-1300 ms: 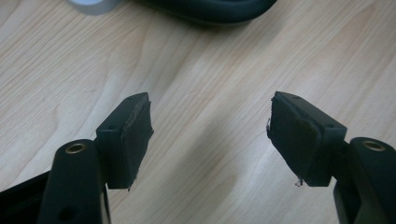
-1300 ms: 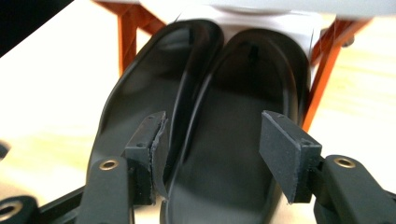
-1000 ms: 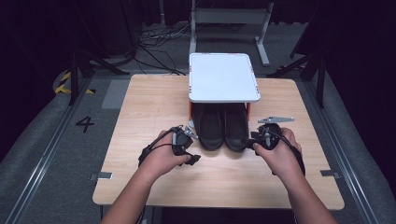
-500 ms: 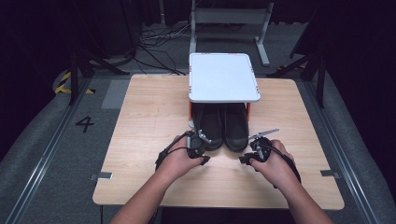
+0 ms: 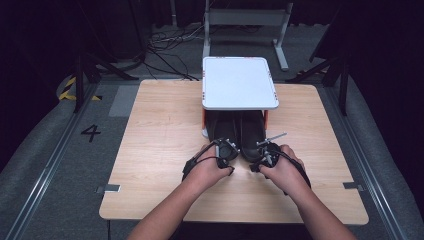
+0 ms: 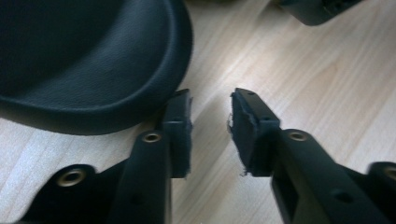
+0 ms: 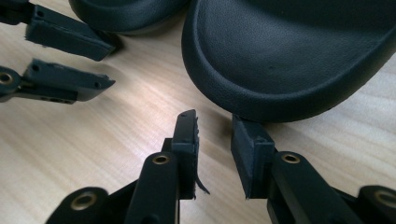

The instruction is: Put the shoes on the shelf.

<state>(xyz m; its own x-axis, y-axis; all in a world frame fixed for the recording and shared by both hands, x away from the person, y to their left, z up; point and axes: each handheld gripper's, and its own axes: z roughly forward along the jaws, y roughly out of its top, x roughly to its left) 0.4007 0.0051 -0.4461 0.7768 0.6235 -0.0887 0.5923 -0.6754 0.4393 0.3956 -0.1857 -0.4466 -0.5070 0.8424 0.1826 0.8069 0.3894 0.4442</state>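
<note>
Pale wood tabletop (image 5: 160, 125) lies under both sets of fingers. The left gripper's (image 6: 210, 126) fingers stand a narrow gap apart with bare wood between them, having just been closing; one finger (image 6: 180, 123) sits just beside the heel of the left black shoe (image 6: 84, 60). The right gripper's (image 7: 215, 149) fingers, also just closing, are likewise apart and hold nothing, one finger (image 7: 250, 144) tucked under the edge of the right black shoe (image 7: 299, 51). Both shoes lie side by side at the tabletop's middle, their far ends beneath a white raised tray (image 5: 239, 82).
</note>
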